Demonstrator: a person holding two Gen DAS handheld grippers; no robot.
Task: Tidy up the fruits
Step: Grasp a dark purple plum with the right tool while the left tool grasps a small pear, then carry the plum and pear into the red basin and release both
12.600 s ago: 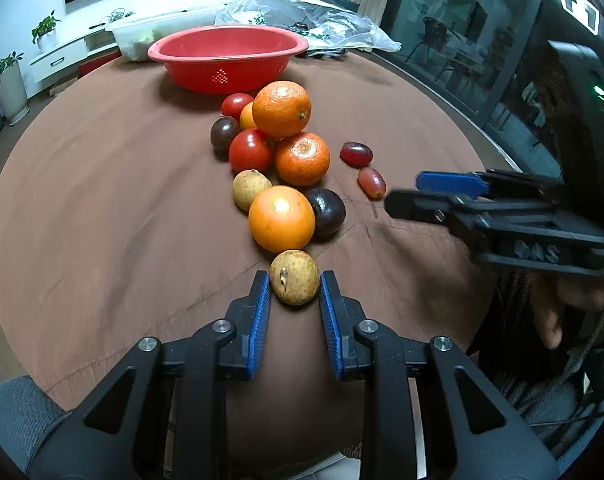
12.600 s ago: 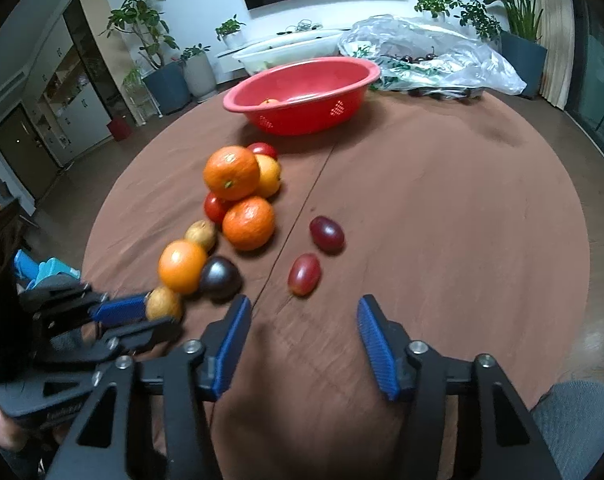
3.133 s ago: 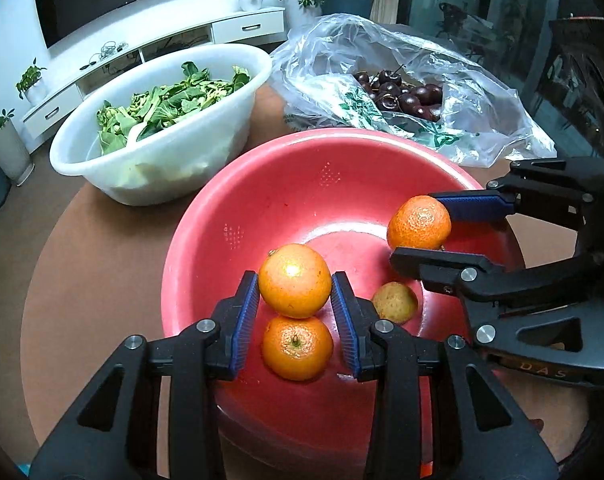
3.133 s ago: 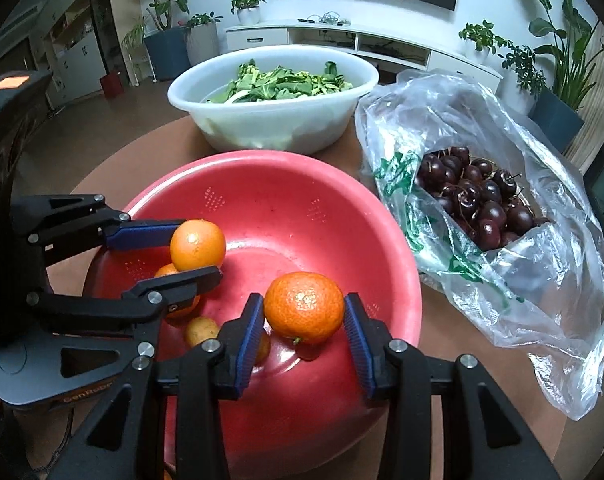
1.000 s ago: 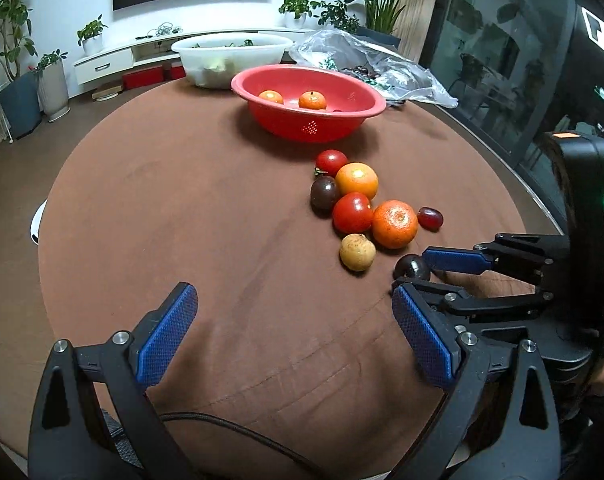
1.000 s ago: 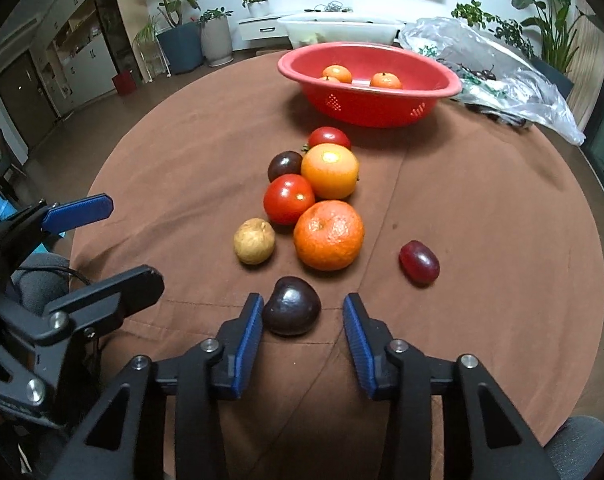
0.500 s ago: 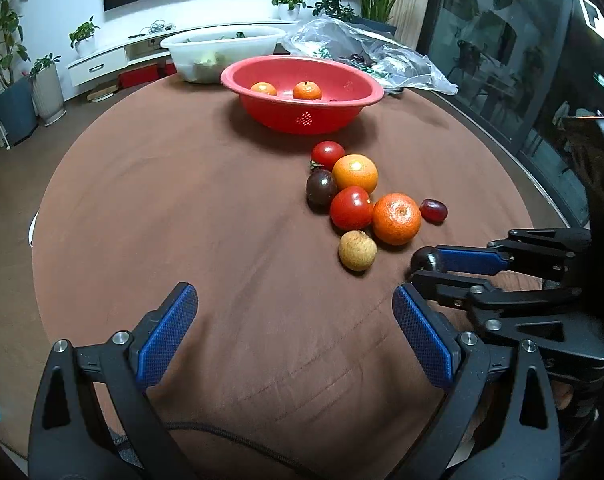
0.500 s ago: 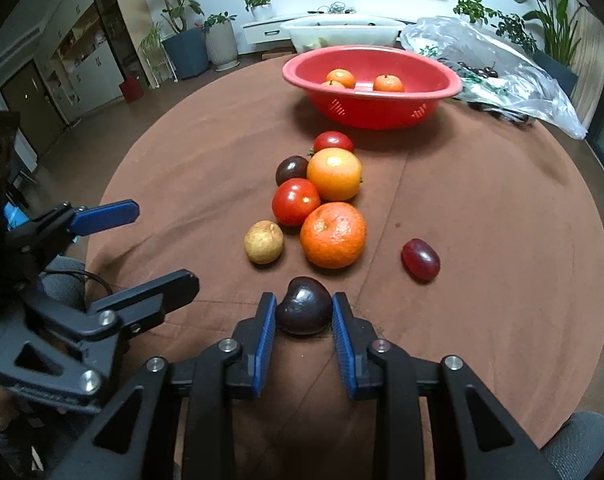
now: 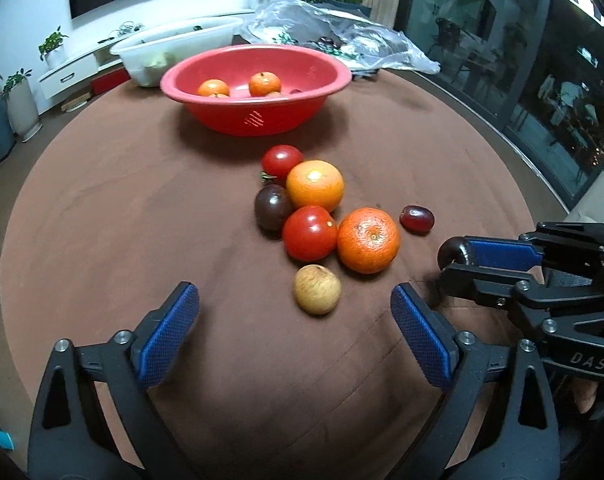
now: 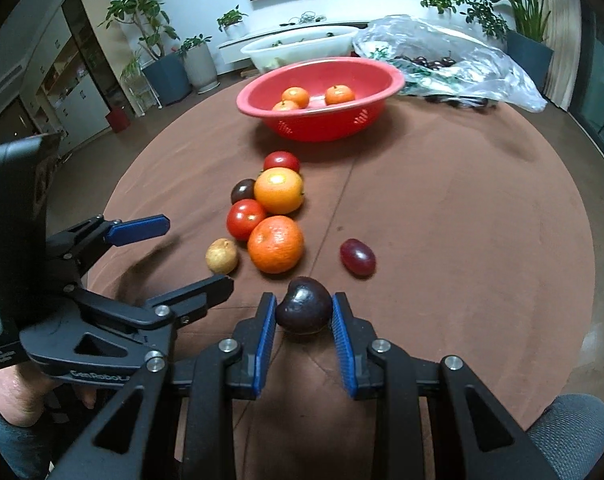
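Observation:
My right gripper (image 10: pixel 303 326) is shut on a dark purple plum (image 10: pixel 304 311) and holds it just above the brown tablecloth; it also shows in the left wrist view (image 9: pixel 453 260). My left gripper (image 9: pixel 294 328) is wide open and empty, with a small tan fruit (image 9: pixel 317 289) just ahead between its fingers. Behind it lie a mandarin (image 9: pixel 368 240), a red tomato (image 9: pixel 309 233), an orange (image 9: pixel 314 185), a dark plum (image 9: pixel 272 207), another tomato (image 9: pixel 282 160) and a red grape (image 9: pixel 417 219). The red bowl (image 9: pixel 258 120) at the back holds several oranges.
A white basin of greens (image 9: pixel 174 44) and a clear plastic bag of cherries (image 10: pixel 441 64) stand behind the red bowl. The round table's edge (image 9: pixel 513 168) curves close on the right, with glass walls beyond. Potted plants and a TV stand line the far wall.
My right gripper has closed on the dark plum and lifted it slightly off the cloth. My left gripper has moved forward toward the tan fruit, still open.

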